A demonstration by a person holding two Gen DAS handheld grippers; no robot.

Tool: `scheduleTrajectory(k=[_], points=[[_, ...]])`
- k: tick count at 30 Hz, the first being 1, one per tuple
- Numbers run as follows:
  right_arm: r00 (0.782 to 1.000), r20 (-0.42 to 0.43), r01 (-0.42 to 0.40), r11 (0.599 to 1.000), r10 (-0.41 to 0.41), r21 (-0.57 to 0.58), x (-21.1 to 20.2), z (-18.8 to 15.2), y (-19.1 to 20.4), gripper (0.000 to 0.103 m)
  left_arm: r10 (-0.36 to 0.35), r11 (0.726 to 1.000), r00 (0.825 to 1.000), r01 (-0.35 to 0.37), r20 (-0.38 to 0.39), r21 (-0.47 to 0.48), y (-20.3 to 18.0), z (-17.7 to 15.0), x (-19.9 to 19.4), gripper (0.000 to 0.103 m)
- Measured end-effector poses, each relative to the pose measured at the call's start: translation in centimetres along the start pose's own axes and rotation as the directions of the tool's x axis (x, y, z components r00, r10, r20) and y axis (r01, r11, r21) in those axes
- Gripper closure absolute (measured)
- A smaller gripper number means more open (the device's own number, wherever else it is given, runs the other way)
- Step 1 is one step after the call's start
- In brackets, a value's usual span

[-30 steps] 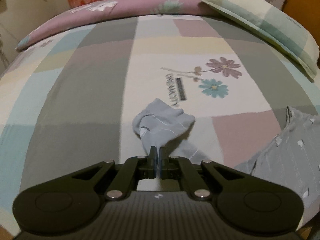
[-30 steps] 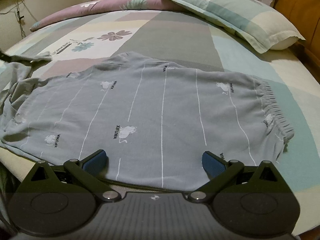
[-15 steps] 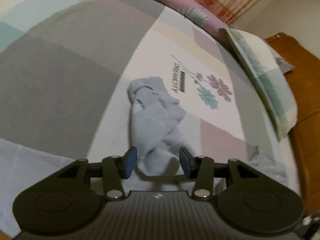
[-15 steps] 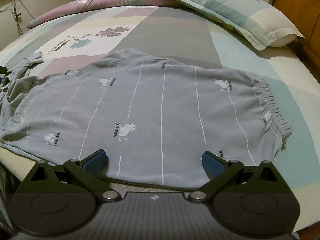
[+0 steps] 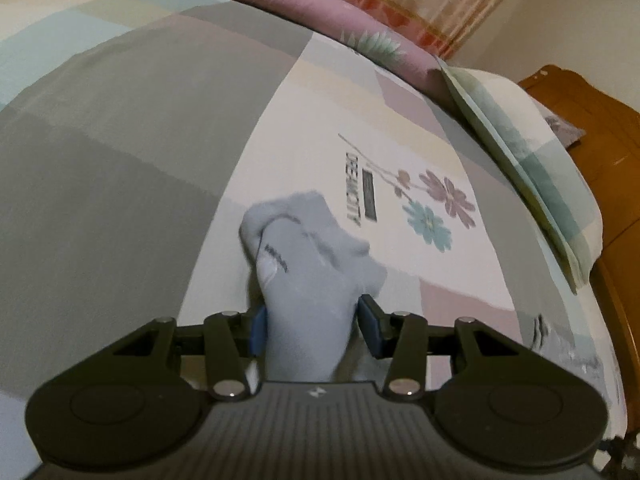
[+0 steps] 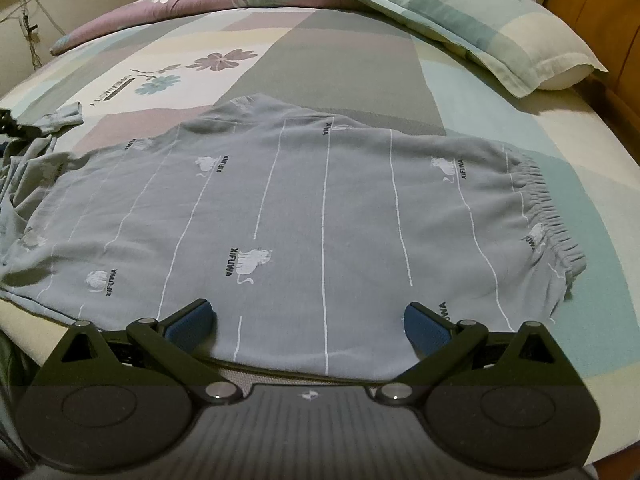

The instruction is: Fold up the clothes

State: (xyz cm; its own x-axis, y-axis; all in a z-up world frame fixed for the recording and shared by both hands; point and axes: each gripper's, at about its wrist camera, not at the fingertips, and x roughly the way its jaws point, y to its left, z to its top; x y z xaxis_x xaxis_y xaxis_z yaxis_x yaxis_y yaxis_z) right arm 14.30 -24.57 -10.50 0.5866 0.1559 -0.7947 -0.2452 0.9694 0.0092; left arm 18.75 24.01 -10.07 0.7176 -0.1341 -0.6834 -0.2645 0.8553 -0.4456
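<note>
Grey-blue striped pyjama trousers (image 6: 320, 208) lie spread flat on the bed, elastic waistband (image 6: 544, 208) to the right. Their bunched leg end (image 5: 304, 256) lies crumpled on the sheet in the left wrist view. My left gripper (image 5: 312, 328) is open, and this bunch runs between its blue pads (image 5: 370, 330) without being pinched. In the right wrist view my right gripper (image 6: 308, 324) is wide open just over the trousers' near hem, with nothing between its fingers. A part of the left gripper (image 6: 8, 128) shows at the far left edge there.
A checked pillow (image 6: 480, 28) lies at the back right against a wooden headboard (image 6: 600, 20). A rolled purple quilt (image 6: 168, 12) runs along the far side. The patchwork sheet (image 6: 460, 80) has a flower print (image 5: 436, 204). The bed's near edge is under my right gripper.
My left gripper went from shut on the leg end to open, rolled and sank toward the bed; the bunch now lies loose between its pads. The right gripper has not moved.
</note>
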Motion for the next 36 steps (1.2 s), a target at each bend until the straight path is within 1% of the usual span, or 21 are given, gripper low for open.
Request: scheduleTrajectory(k=[2, 3, 5, 7, 8, 9, 11, 14, 18, 21, 24, 26, 29, 36], points=[[1.000, -0.002, 0.003, 1.000, -0.003, 0.002, 0.0, 0.1, 0.0, 0.000, -0.014, 1.000, 1.000, 0.014, 0.004, -0.021, 0.3, 0.5, 0.7, 0.058], [1.000, -0.001, 0.004, 1.000, -0.004, 0.003, 0.1, 0.1, 0.1, 0.000, -0.017, 1.000, 1.000, 0.017, 0.006, -0.023, 0.3, 0.7, 1.0, 0.060], [1.000, 0.000, 0.005, 1.000, -0.005, 0.005, 0.1, 0.1, 0.1, 0.000, 0.001, 1.000, 1.000, -0.002, 0.006, 0.007, -0.2, 0.8, 1.3, 0.061], [1.000, 0.001, 0.007, 1.000, -0.007, 0.008, 0.1, 0.1, 0.1, 0.000, 0.061, 0.995, 0.998, -0.061, 0.005, 0.080, -1.3, 0.8, 1.6, 0.075], [1.000, 0.001, 0.009, 1.000, -0.009, 0.009, 0.1, 0.1, 0.2, 0.000, 0.080, 0.991, 0.997, -0.080, 0.003, 0.106, -1.7, 0.8, 1.6, 0.086], [1.000, 0.000, 0.011, 1.000, -0.011, 0.008, 0.1, 0.1, 0.2, 0.000, 0.076, 0.992, 0.997, -0.076, 0.003, 0.105, -1.7, 0.8, 1.4, 0.091], [1.000, -0.002, 0.013, 1.000, -0.013, 0.007, 0.1, 0.2, 0.2, 0.000, 0.071, 0.992, 0.997, -0.072, 0.010, 0.099, -1.8, 0.9, 0.6, 0.093], [1.000, -0.004, 0.016, 1.000, -0.016, 0.005, 0.1, 0.2, 0.2, 0.000, 0.066, 0.991, 0.997, -0.071, 0.050, 0.109, -2.1, 1.1, -1.8, 0.094], [1.000, -0.006, 0.016, 1.000, -0.016, -0.001, 0.1, 0.3, 0.2, 0.000, 0.060, 0.990, 0.993, -0.071, 0.097, 0.118, -2.1, 0.9, -6.3, 0.094], [1.000, -0.003, 0.017, 1.000, -0.017, -0.009, 0.1, 0.4, 0.3, 0.000, 0.084, 0.988, 0.989, -0.098, 0.121, 0.115, -1.6, 0.3, -9.2, 0.094], [1.000, 0.003, 0.019, 1.000, -0.019, -0.022, 0.0, 0.6, 0.3, 0.000, 0.131, 0.985, 0.983, -0.144, 0.128, 0.095, -0.8, -0.1, -11.4, 0.094], [1.000, 0.012, 0.023, 0.999, -0.023, -0.031, -0.2, 0.9, 0.5, 0.000, 0.151, 0.984, 0.980, -0.162, 0.132, 0.079, -0.1, -0.3, -12.6, 0.094], [0.999, 0.026, 0.029, 0.999, -0.028, -0.045, -0.5, 1.2, 0.6, 0.000, 0.162, 0.982, 0.974, -0.175, 0.156, 0.074, 0.7, -0.6, -14.0, 0.094], [0.999, 0.048, 0.028, 0.997, -0.024, -0.073, -1.1, 1.6, 1.5, 0.000, 0.141, 0.989, 0.975, -0.146, 0.170, 0.019, 2.1, -2.0, -15.1, 0.094]])
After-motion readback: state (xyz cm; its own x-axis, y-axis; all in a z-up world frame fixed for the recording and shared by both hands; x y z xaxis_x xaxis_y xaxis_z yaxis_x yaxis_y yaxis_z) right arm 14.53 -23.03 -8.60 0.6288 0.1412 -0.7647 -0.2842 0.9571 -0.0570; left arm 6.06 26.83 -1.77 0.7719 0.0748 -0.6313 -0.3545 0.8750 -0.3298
